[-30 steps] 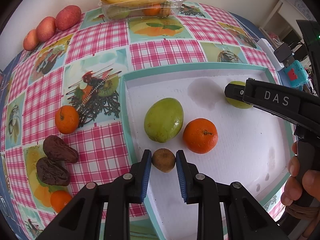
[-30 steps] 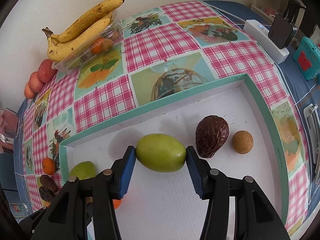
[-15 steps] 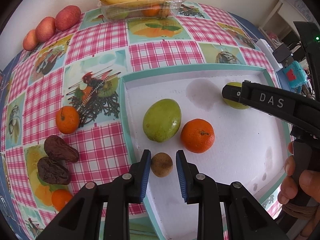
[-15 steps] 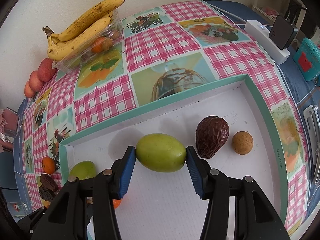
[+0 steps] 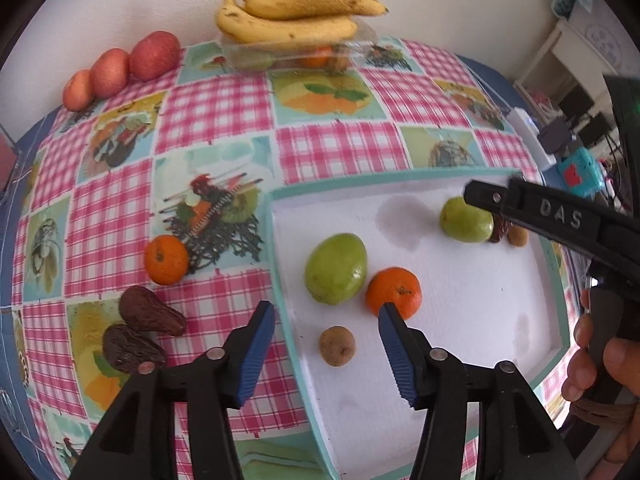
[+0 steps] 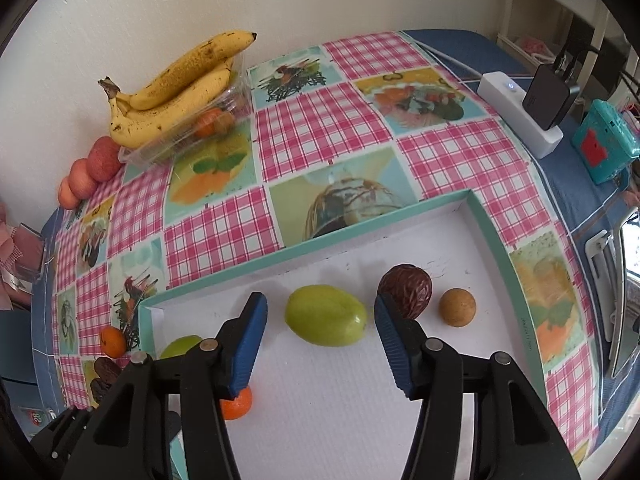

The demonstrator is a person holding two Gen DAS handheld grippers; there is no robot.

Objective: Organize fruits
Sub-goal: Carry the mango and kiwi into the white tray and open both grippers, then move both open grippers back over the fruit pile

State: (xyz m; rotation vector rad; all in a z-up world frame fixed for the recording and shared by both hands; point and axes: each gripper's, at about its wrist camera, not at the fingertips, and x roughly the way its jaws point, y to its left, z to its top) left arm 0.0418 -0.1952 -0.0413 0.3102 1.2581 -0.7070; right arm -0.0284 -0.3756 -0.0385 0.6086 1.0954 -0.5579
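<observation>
My left gripper [image 5: 325,314] is open over the near left corner of the white, teal-rimmed tray [image 5: 460,308]. A small brown fruit [image 5: 337,346] lies loose between its fingers. Beyond it sit a green mango [image 5: 336,269] and an orange [image 5: 394,293]. My right gripper [image 6: 320,306] is also open, its fingers standing apart on either side of a second green fruit [image 6: 326,321] resting on the tray floor. Beside that fruit lie a wrinkled dark brown fruit [image 6: 406,290] and a small tan round fruit [image 6: 457,307].
On the checked tablecloth left of the tray are an orange [image 5: 166,260] and two dark dates [image 5: 150,316]. Bananas [image 5: 296,16] lie on a clear plastic box at the wall, with red fruits [image 5: 154,56] beside them. A white power strip [image 6: 520,120] sits far right.
Both grippers have opened. The left one let go of the small brown fruit and drew back a little; the right one released the green fruit, which now lies on the tray.
</observation>
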